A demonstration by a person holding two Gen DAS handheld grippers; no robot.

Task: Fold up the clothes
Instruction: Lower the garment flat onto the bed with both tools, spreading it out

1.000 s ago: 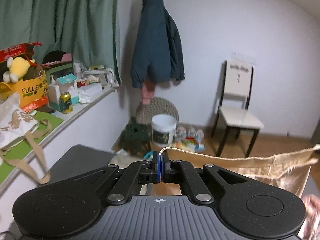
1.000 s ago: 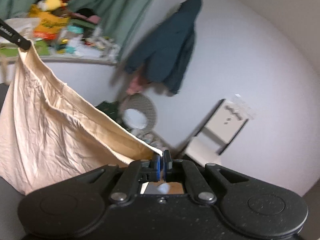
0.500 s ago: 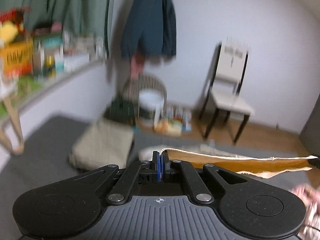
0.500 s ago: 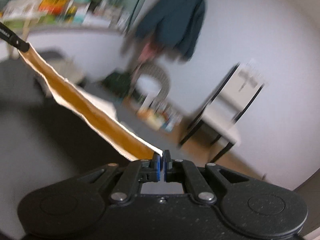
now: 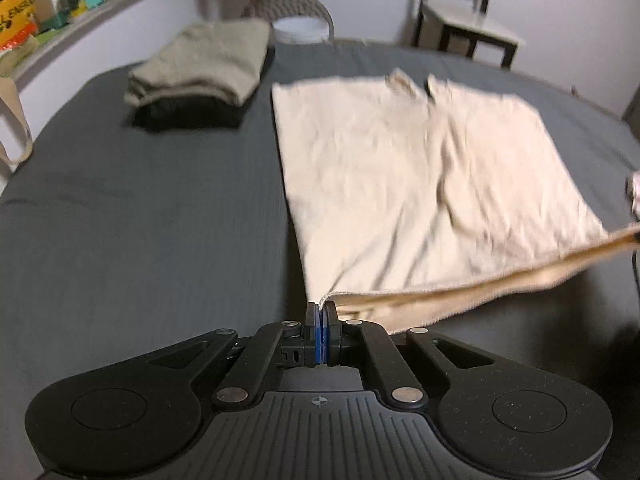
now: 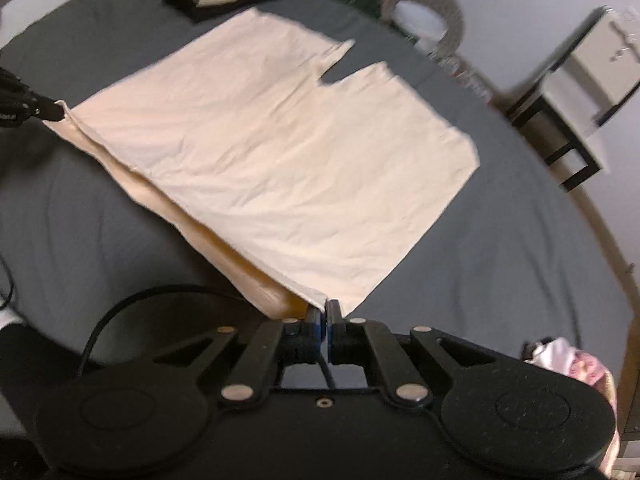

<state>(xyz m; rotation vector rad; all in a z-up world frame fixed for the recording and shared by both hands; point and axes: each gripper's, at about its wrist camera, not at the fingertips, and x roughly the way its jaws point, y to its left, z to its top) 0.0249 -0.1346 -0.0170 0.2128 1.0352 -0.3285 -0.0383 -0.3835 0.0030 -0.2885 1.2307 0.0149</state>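
Note:
A cream pair of shorts [image 5: 420, 168] [image 6: 272, 152] lies spread on the dark grey bed [image 5: 140, 208] [image 6: 500, 248], leg openings at the far end. My left gripper [image 5: 321, 307] is shut on the near waistband corner at the garment's left side. My right gripper [image 6: 324, 306] is shut on the waistband's other corner. The waistband edge runs stretched between them, lifted slightly off the bed. In the right wrist view the left gripper's tip [image 6: 48, 110] shows at the far left, pinching the cloth.
A stack of folded clothes [image 5: 200, 76], olive on black, sits at the bed's far left. A shelf with boxes [image 5: 48, 4] runs along the left wall. A chair [image 5: 468, 24], a white bucket [image 5: 300, 30] and a woven cushion stand beyond the bed. Pink cloth [image 6: 572, 364] lies at right.
Both grippers swung down from holding the shorts up in the air. The garment now lies flat on the bed, with both still gripping the waistband corners.

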